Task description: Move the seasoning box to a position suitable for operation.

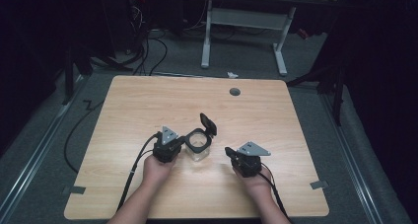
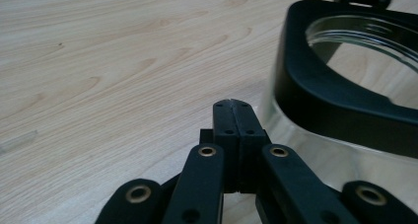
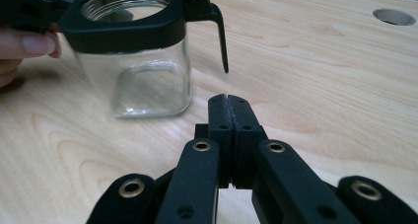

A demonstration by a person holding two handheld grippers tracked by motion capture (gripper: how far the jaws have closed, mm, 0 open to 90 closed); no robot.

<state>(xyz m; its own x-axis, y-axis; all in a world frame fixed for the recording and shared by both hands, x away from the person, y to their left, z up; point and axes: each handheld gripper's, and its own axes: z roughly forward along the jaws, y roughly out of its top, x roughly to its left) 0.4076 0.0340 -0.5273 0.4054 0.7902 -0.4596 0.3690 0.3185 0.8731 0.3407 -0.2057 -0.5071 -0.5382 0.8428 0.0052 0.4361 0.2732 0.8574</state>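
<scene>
Glass jar (image 1: 198, 146) on counter (image 1: 123, 110), lid (image 1: 207, 124) flipped up, left gripper (image 2: 231, 105) beside it, right gripper (image 3: 230, 101) apart, both fingers clenched, empty

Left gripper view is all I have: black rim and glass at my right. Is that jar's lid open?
Observer: Yes. In the high view the jar has its hinged lid flipped up on the far side.
Operator: Where is the other claw?
Observer: The right claw sits right of the jar, apart from it, jaws shut and empty.
Operator: Anything inside the jar?
Observer: The right gripper view shows clear glass with nothing in it.
</scene>
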